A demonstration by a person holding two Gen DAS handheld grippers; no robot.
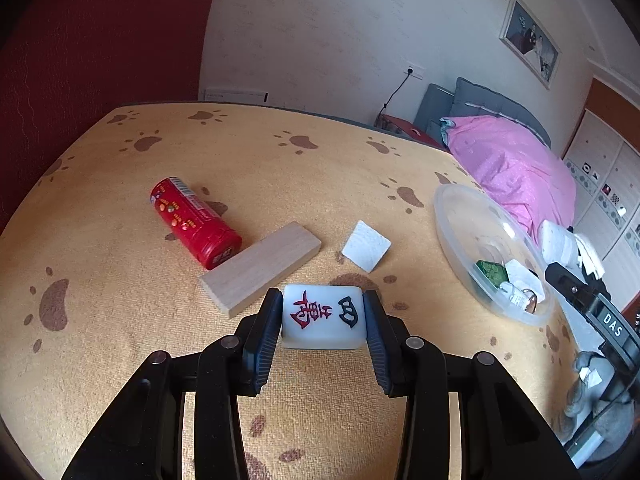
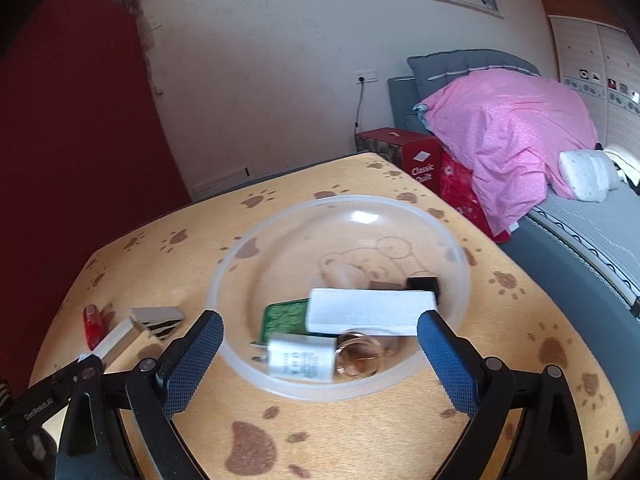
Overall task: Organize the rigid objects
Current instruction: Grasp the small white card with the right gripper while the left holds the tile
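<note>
My left gripper [image 1: 323,317] is shut on a white mahjong tile [image 1: 323,316] with red and black characters, held just above the yellow paw-print tablecloth [image 1: 120,300]. Beyond it lie a wooden block [image 1: 260,268], a red can [image 1: 196,222] on its side and a white square piece [image 1: 366,246]. A clear plastic bowl [image 1: 452,216] stands to the right. My right gripper [image 2: 320,344] is open and empty over the near rim of the bowl [image 2: 240,248], which holds a white block [image 2: 370,312], a green tile [image 2: 284,318], a white charger [image 2: 302,358], a clear ring [image 2: 360,354] and a black cube [image 2: 422,284].
A bed with a pink quilt [image 2: 508,136] lies right of the table, red boxes [image 2: 420,158] beside it. The table's edges fall off at the left and far side. The other gripper's body [image 1: 592,312] shows at the right of the left wrist view.
</note>
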